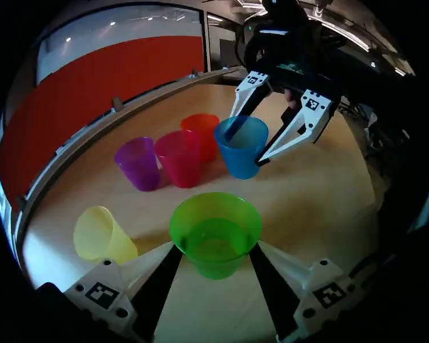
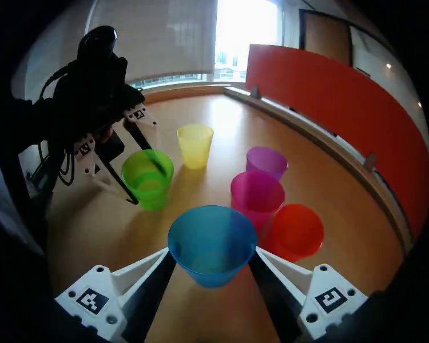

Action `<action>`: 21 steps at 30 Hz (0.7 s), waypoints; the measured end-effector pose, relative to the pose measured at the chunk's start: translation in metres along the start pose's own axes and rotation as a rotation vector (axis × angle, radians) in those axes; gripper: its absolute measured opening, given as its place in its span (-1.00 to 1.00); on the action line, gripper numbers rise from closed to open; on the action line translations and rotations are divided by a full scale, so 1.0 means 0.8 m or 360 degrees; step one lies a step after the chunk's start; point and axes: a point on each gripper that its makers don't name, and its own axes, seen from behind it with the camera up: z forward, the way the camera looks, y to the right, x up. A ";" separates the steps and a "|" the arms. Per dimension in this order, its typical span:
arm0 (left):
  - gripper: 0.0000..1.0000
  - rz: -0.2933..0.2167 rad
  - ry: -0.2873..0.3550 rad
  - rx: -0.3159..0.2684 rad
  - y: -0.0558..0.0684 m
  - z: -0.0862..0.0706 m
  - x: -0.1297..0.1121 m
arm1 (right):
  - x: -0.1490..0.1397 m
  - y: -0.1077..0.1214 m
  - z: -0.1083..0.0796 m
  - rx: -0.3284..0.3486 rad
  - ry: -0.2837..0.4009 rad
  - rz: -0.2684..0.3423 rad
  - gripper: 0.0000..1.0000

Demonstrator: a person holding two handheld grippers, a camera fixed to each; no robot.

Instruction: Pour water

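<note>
Holding green cup (image 1: 214, 223) clamped in left gripper (image 1: 215, 247), blue cup (image 2: 212, 234) clamped in right gripper (image 2: 212, 251) beside pink cup (image 2: 257, 197), both upright; pouring seemingly not begun.

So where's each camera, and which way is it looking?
Left gripper view: rides the left gripper, looking along its fingers at the green cup between them, toward the right gripper.
Right gripper view: rides the right gripper, looking along its fingers past the blue cup, back at the left gripper.
Shared: both grippers, both cups.
</note>
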 end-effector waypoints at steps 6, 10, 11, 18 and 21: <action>0.60 0.0014 -0.0023 -0.0005 0.002 0.004 -0.005 | -0.002 -0.002 0.006 0.0010 -0.0002 0.0009 0.79; 0.60 0.0015 -0.0034 -0.0008 0.001 0.005 -0.007 | -0.006 -0.001 0.008 0.0006 -0.0010 0.0005 0.79; 0.61 0.0015 -0.0036 -0.0008 0.001 0.006 -0.008 | -0.008 -0.001 0.009 0.0006 -0.0014 0.0006 0.79; 0.61 0.0009 -0.0037 -0.0014 0.002 0.007 -0.008 | -0.017 -0.003 0.011 0.0011 -0.0035 0.0010 0.79; 0.60 0.0004 -0.0037 -0.0018 0.002 0.007 -0.009 | -0.019 -0.003 0.013 0.0012 -0.0040 0.0013 0.79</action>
